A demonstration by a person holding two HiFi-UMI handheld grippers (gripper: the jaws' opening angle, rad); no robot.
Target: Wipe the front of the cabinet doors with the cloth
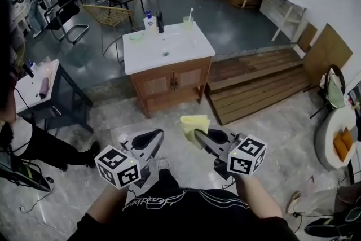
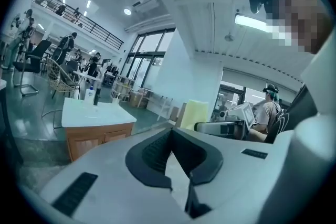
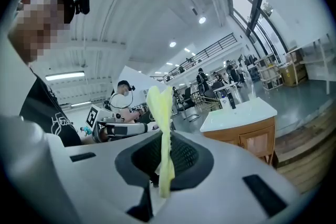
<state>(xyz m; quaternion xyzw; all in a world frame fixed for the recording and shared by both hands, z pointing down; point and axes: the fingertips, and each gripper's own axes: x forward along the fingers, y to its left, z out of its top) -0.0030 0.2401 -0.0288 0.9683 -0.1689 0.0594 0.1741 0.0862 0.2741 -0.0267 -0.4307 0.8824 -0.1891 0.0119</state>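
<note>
Cabinet doors (image 1: 172,83) sit under a white countertop (image 1: 186,49) across the tiled floor, well apart from both tools and facing the person. Nearer the camera, the right gripper (image 1: 198,134) has its jaws pinched tight on the yellow cloth (image 1: 194,122), which sticks up past the pads as a folded flap. The left gripper (image 1: 154,135), just beside it, has its jaws drawn together with nothing between them.

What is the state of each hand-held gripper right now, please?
Left hand-held gripper: closed, holding nothing.
Right hand-held gripper: closed on the yellow cloth.
</note>
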